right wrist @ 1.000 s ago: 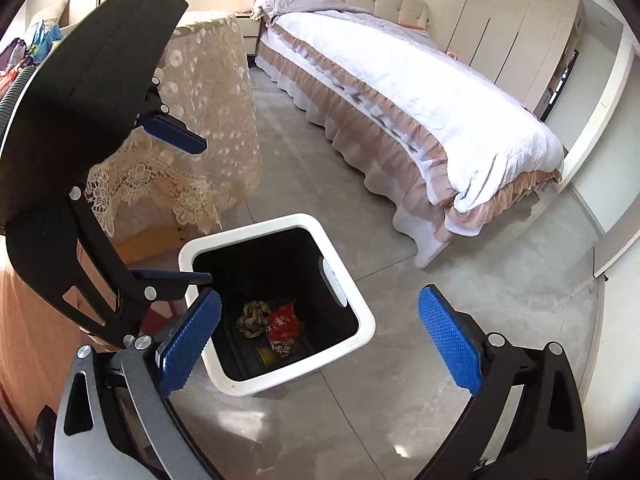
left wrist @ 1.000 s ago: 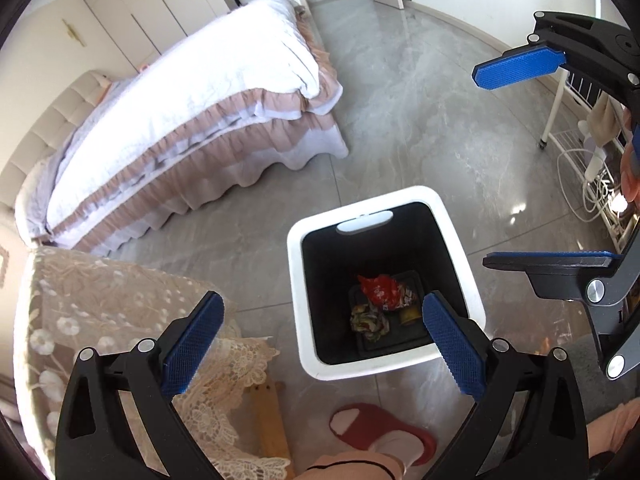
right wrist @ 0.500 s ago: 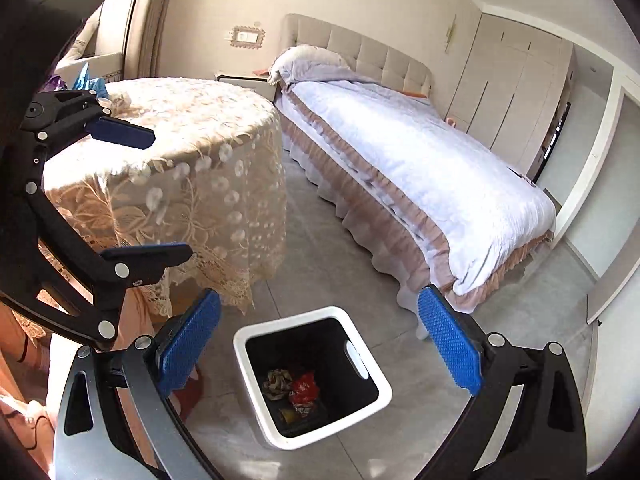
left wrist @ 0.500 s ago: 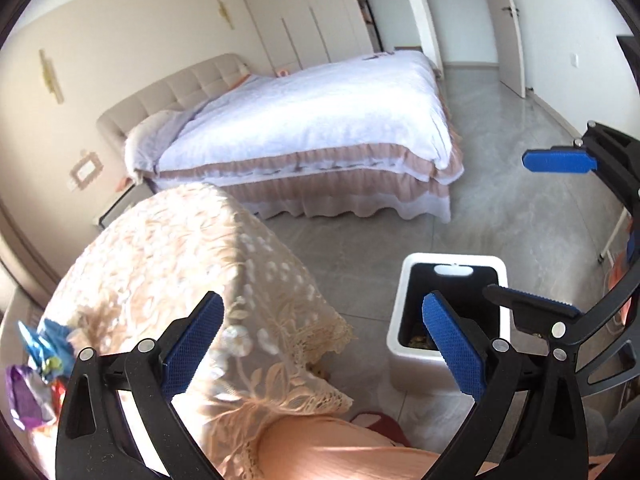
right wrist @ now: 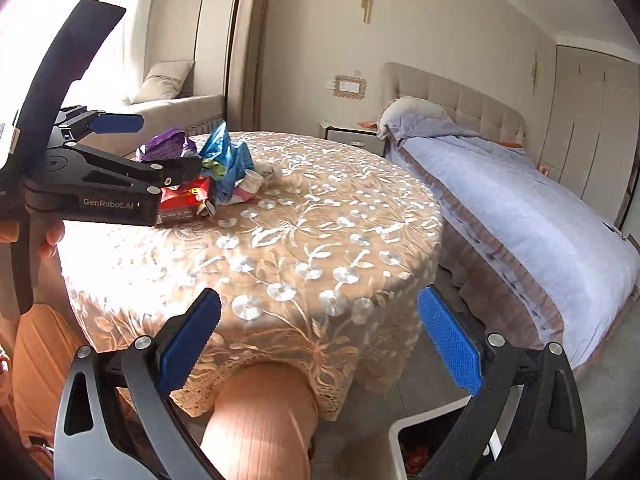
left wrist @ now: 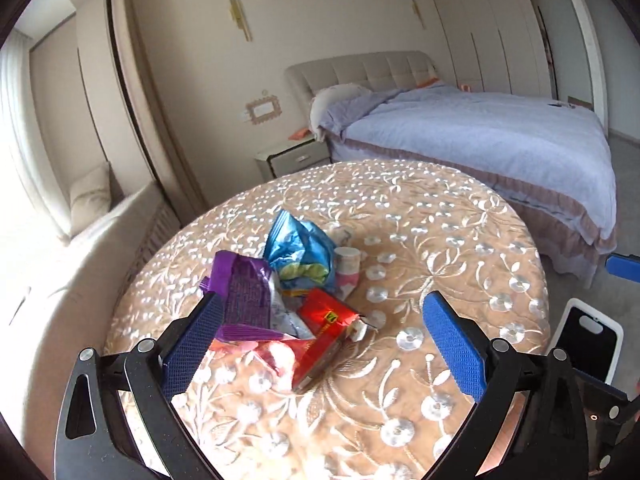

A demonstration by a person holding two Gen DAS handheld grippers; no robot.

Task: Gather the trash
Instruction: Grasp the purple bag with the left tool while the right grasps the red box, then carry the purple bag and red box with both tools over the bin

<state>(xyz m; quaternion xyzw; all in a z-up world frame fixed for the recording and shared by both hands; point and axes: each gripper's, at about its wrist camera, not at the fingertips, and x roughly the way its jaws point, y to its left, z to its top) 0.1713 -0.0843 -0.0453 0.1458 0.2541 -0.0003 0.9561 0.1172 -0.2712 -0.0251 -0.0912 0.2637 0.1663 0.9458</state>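
Left wrist view: left gripper [left wrist: 320, 350] is wide open, empty, over the wrappers [left wrist: 288, 280] piled at 10 o'clock on the table [left wrist: 460, 240]. Right gripper [right wrist: 318, 346] is open too. Bin [left wrist: 586, 340] at 3 o'clock holds some trash, so plenty's left.

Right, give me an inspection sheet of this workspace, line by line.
Surface: round table under a floral lace cloth.
Job's things: purple wrapper, blue snack bag, red packet and small pink-and-white cup heaped together on the table; white trash bin on the floor beside it.
Clutter: nothing seen beyond the trash.
Grippers: left claw open, near the heap, holding nothing; right claw open, off the table edge.
Cables: nothing seen.
Surroundings: bed, nightstand, window seat.
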